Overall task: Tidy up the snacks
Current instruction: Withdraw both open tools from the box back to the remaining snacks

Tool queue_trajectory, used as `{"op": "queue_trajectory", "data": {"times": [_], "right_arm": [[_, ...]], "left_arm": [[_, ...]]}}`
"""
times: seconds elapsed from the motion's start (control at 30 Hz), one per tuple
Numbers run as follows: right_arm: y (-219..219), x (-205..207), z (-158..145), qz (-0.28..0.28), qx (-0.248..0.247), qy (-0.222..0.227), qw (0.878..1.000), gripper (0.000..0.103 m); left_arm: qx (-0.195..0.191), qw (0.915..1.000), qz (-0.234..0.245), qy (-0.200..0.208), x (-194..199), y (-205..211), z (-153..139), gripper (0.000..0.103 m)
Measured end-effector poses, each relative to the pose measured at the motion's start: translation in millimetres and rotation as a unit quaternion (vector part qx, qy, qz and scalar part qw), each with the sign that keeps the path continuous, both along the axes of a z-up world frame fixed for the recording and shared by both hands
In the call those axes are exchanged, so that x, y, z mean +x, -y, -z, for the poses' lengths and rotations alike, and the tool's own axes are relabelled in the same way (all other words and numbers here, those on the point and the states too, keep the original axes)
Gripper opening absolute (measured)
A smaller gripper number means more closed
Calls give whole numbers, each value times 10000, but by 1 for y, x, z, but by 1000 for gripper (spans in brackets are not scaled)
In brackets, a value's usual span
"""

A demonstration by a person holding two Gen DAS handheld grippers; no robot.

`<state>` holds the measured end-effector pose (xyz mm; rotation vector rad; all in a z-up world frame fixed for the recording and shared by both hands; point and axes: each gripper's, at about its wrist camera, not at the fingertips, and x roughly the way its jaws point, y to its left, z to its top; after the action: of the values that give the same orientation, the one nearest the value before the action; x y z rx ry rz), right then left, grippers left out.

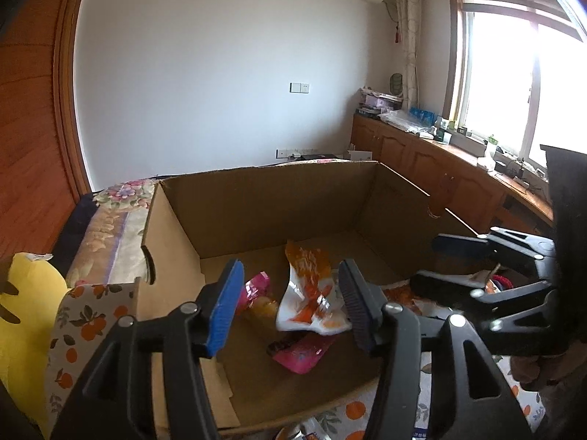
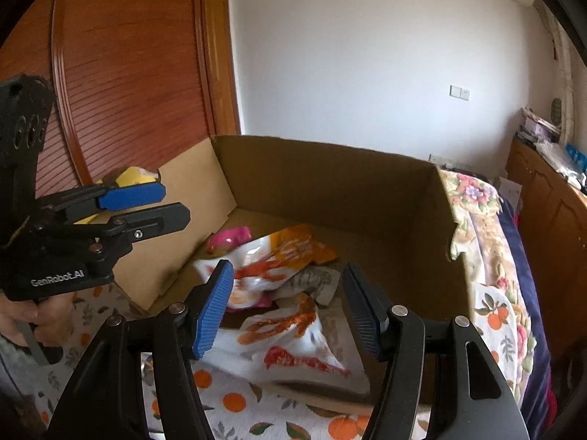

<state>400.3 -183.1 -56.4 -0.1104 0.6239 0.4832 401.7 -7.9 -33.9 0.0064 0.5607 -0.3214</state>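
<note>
An open cardboard box (image 1: 256, 212) (image 2: 330, 190) lies ahead of both grippers. My left gripper (image 1: 291, 267) (image 2: 174, 203) hangs open over its front part. A white-and-orange snack bag (image 1: 308, 293) (image 2: 279, 256) sits tilted and blurred below the gap, free of the blue pad. Pink packets (image 1: 301, 357) (image 2: 229, 238) lie on the box floor. My right gripper (image 2: 288, 269) (image 1: 425, 262) is at the box's near right edge. A second white-and-orange bag (image 2: 293, 333) (image 1: 403, 295) fills the space between its pads and droops below them.
The box rests on a cloth printed with oranges (image 2: 227, 399), with a floral blanket (image 1: 110, 227) behind it. A yellow soft object (image 1: 25, 293) lies to the left. Wooden cabinets (image 1: 422, 161) line the right wall under the window. A hand (image 2: 22, 319) grips the left tool.
</note>
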Motion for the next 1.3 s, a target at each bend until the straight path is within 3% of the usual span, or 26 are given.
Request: {"op": "queue_trajectory", "data": {"times": [0.4, 0.9, 1.3], "right_arm": [[30, -72, -31, 379, 207, 180, 9989, 63], [63, -140, 0, 904, 195, -684, 9934, 63], [67, -157, -11, 1028, -108, -845, 9910, 63]], "left_arm": [[205, 9998, 82, 31, -57, 5, -13, 56], [208, 9964, 328, -748, -117, 21, 15, 57], [538, 9932, 670, -780, -138, 39, 5, 57]]}}
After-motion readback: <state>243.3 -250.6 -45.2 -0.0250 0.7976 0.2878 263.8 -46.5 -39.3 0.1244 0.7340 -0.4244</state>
